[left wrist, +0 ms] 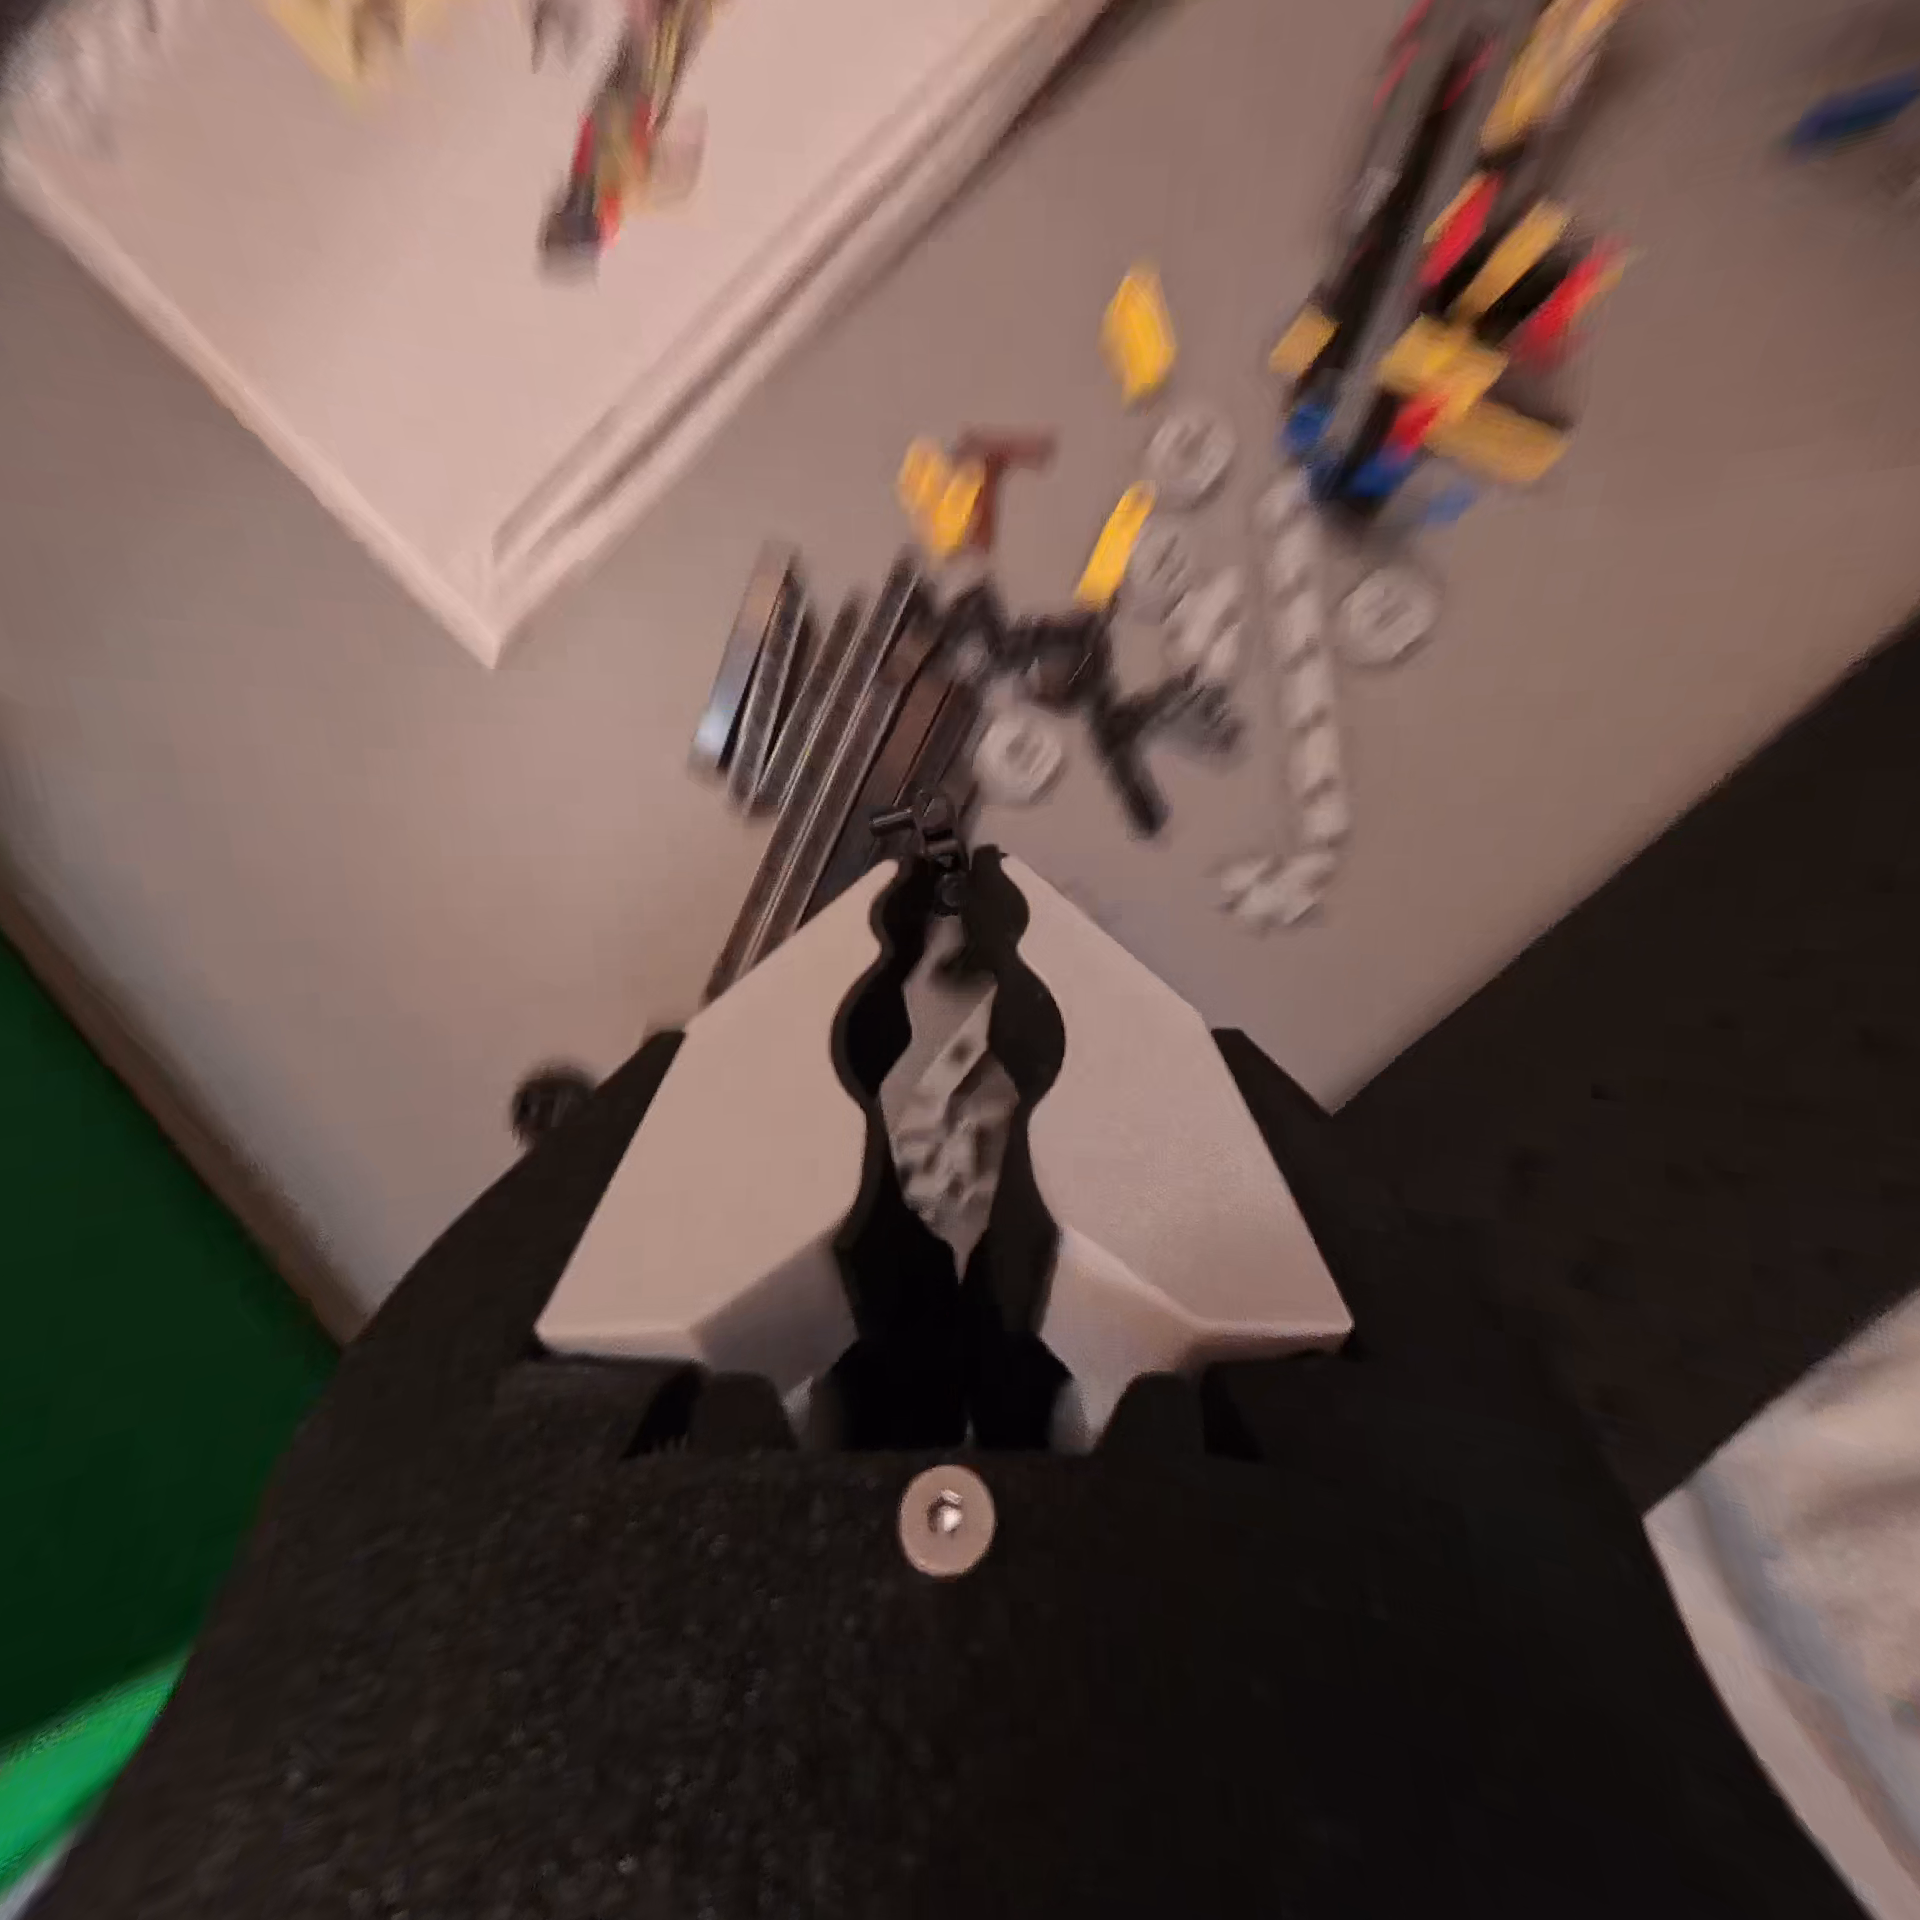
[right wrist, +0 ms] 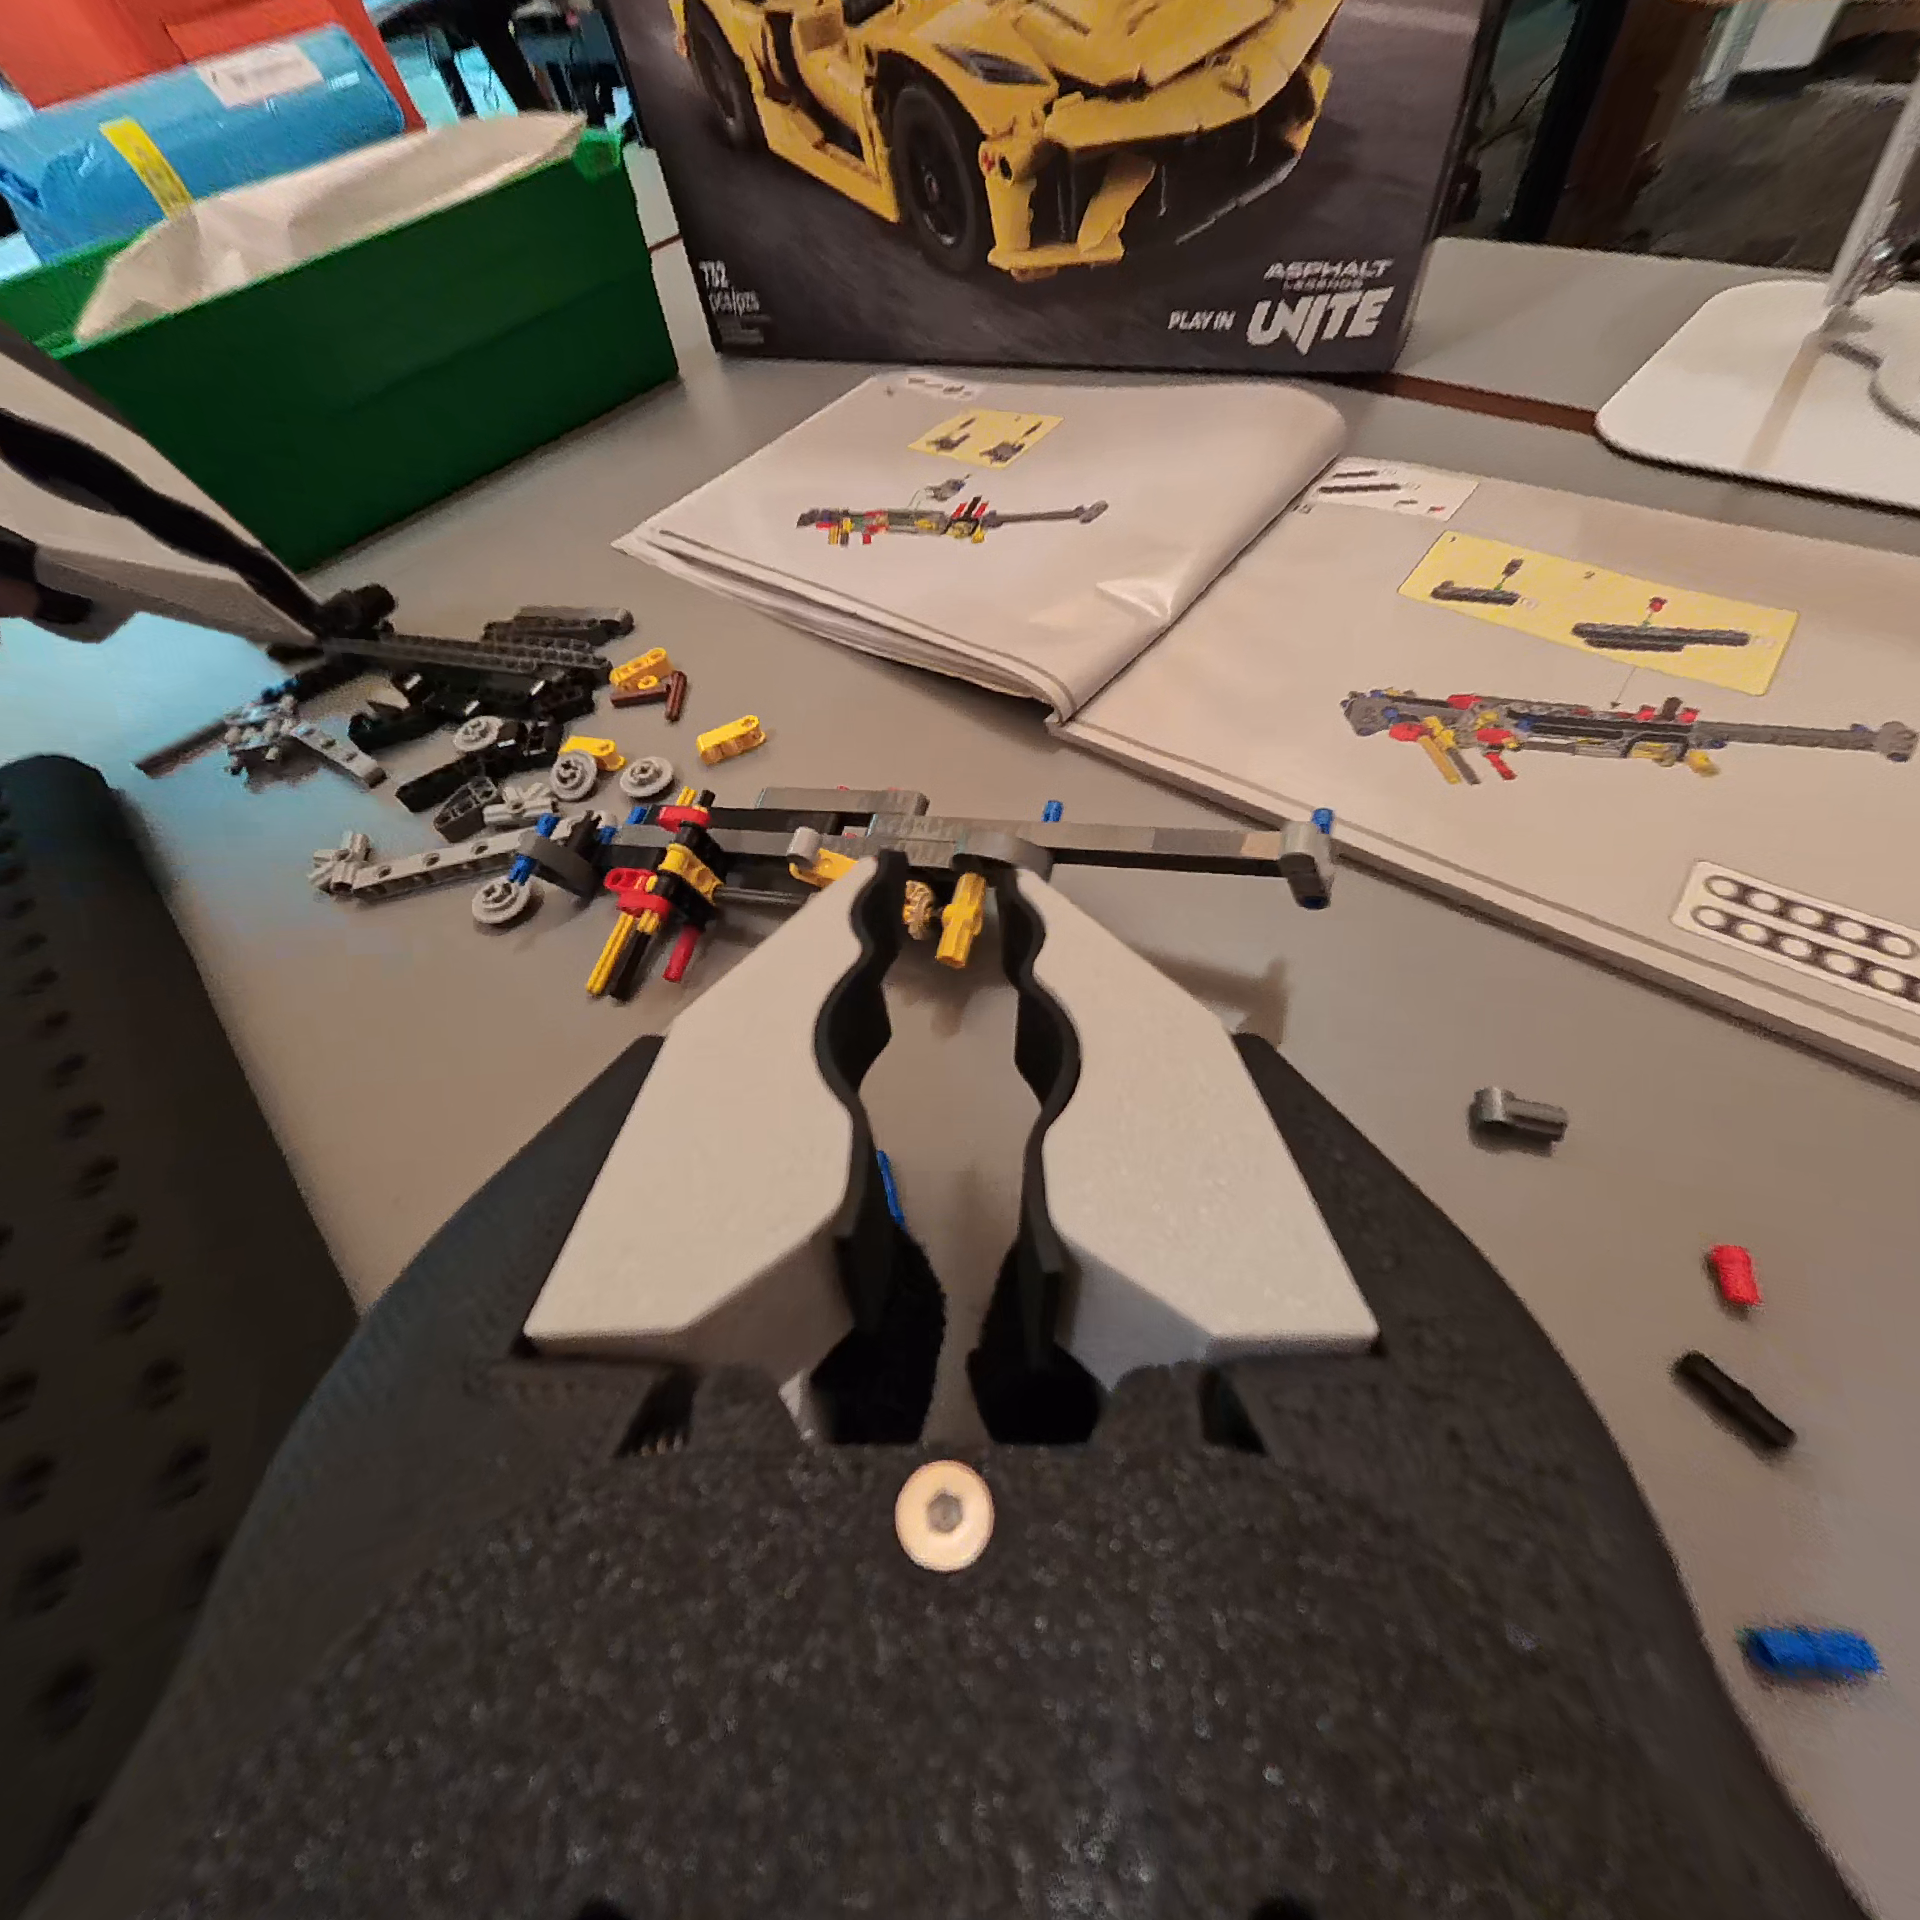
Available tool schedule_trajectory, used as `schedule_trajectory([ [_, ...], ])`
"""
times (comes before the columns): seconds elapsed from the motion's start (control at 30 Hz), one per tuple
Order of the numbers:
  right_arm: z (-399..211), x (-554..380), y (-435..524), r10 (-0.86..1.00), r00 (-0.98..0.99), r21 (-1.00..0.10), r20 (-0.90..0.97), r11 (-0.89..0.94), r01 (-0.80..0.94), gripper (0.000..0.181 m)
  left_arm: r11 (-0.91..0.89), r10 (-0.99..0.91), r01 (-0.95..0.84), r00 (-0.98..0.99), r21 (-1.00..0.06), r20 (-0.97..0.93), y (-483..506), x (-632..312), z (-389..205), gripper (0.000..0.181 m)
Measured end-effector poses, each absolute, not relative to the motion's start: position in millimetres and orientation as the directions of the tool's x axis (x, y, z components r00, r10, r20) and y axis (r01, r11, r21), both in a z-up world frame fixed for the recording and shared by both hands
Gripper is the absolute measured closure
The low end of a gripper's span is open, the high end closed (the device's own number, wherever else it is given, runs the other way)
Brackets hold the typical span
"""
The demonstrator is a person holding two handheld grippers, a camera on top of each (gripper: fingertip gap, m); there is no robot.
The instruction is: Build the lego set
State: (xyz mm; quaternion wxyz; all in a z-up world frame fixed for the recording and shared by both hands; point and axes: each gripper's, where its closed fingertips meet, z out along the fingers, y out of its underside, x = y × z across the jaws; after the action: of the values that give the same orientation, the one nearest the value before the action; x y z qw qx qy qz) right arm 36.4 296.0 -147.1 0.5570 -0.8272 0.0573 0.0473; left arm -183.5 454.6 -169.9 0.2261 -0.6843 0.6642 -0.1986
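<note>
My left gripper [left wrist: 940, 862] is shut on a small black pin [left wrist: 914, 831], just above a blurred pile of loose black, grey and yellow parts [left wrist: 1039, 665]. In the right wrist view it [right wrist: 312, 623] reaches in from the left over the same pile [right wrist: 499, 717]. My right gripper [right wrist: 945, 883] is open, its tips against the long grey and black assembly [right wrist: 1143, 842] lying on the table. A yellow connector with a tan gear [right wrist: 951, 912] sits between its fingers. The assembly shows blurred in the left wrist view [left wrist: 1434, 343].
The open instruction booklet [right wrist: 1455, 644] lies behind the assembly, with the set's box [right wrist: 1039, 177] behind it. A green bin [right wrist: 364, 353] stands far left and a white stand base [right wrist: 1766, 384] far right. Grey [right wrist: 1517, 1120], red [right wrist: 1733, 1273], black [right wrist: 1733, 1403] and blue [right wrist: 1810, 1652] pieces lie at the right. The grippers' ends are close to 25 cm from one another.
</note>
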Motion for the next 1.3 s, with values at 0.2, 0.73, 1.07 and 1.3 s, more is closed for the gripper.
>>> schedule_trajectory([
  [0.2,-139.9,59.4,268.3,-0.144,0.985,-0.931,-0.090,-0.340,-0.135,0.165,0.072,-0.901,-0.650,-0.368,-0.757,0.230,310.5,-91.2,-132.6,0.174],
  [0.73,-136.3,64.0,262.8,-0.149,0.982,-0.939,-0.112,-0.306,-0.154,0.166,0.258,-0.897,-0.737,-0.423,-0.625,0.128,246.6,-13.6,-192.5,0.174],
  [1.07,-138.8,86.3,238.4,-0.264,0.954,-0.917,-0.141,-0.328,-0.226,0.166,0.292,-0.895,-0.758,-0.432,-0.584,0.112,246.4,-19.0,-209.8,0.174],
  [1.3,-175.6,139.7,178.3,-0.458,0.879,-0.788,-0.136,-0.487,-0.376,0.157,0.237,-0.878,-0.747,-0.438,-0.621,0.193,242.2,-18.5,-203.0,0.155],
])
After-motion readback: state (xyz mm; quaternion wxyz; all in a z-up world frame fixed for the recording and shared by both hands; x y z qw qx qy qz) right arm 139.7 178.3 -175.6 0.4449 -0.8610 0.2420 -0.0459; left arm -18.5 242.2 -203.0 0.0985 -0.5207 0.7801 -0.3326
